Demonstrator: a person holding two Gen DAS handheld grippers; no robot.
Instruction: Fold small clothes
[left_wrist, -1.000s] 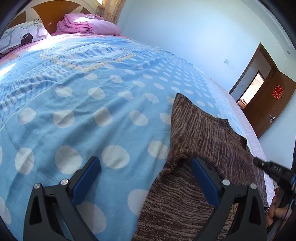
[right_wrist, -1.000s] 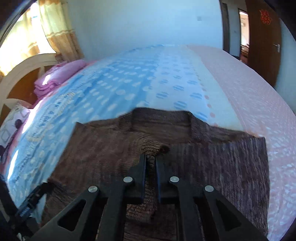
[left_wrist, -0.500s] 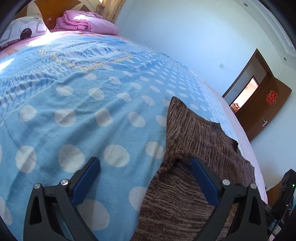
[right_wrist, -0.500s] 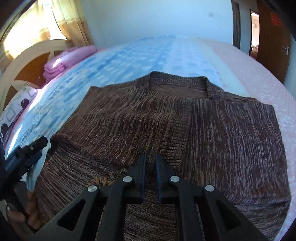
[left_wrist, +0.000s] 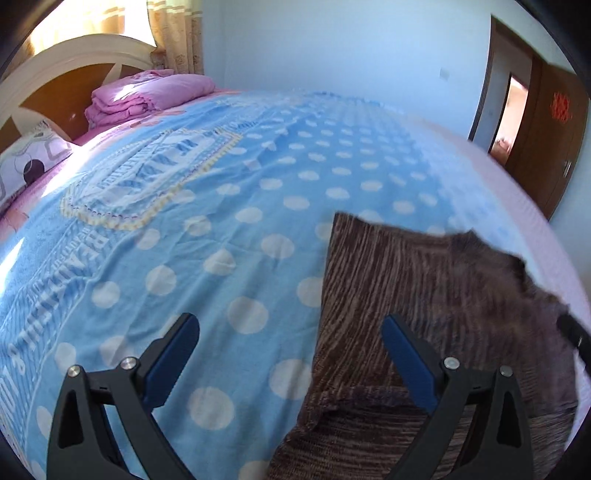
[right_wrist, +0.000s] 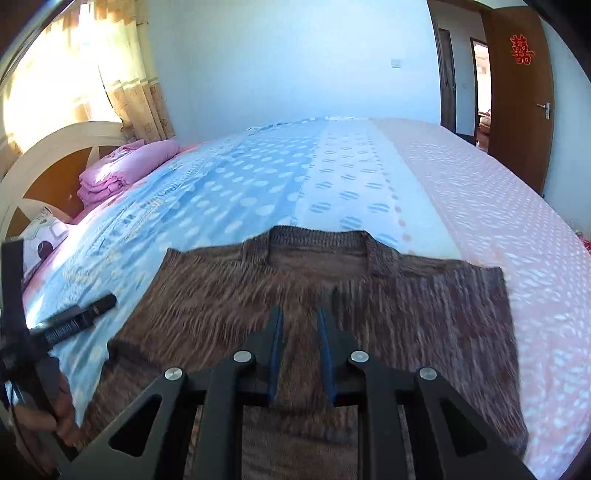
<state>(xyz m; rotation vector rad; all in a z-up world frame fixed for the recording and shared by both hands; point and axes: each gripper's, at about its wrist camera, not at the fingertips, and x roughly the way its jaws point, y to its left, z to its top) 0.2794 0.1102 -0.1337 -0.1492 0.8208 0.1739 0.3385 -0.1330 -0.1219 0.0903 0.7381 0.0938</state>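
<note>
A brown knitted cardigan lies flat on the bed with its collar at the far side. It also shows in the left wrist view, with a fold near the bottom edge. My left gripper is open wide and empty, held above the cardigan's left edge, its right finger over the knit. My right gripper hovers over the middle of the cardigan, its jaws a narrow gap apart with nothing between them. The left gripper's finger shows at the left of the right wrist view.
The bed has a blue polka-dot blanket and a pink sheet on the right. Folded pink bedding and a pillow lie by the headboard. An open wooden door is at the far right.
My right gripper let go of the cardigan's front panel, which now lies flat, and its jaws parted slightly. Both grippers lifted and drew back; the left one swung to face further right.
</note>
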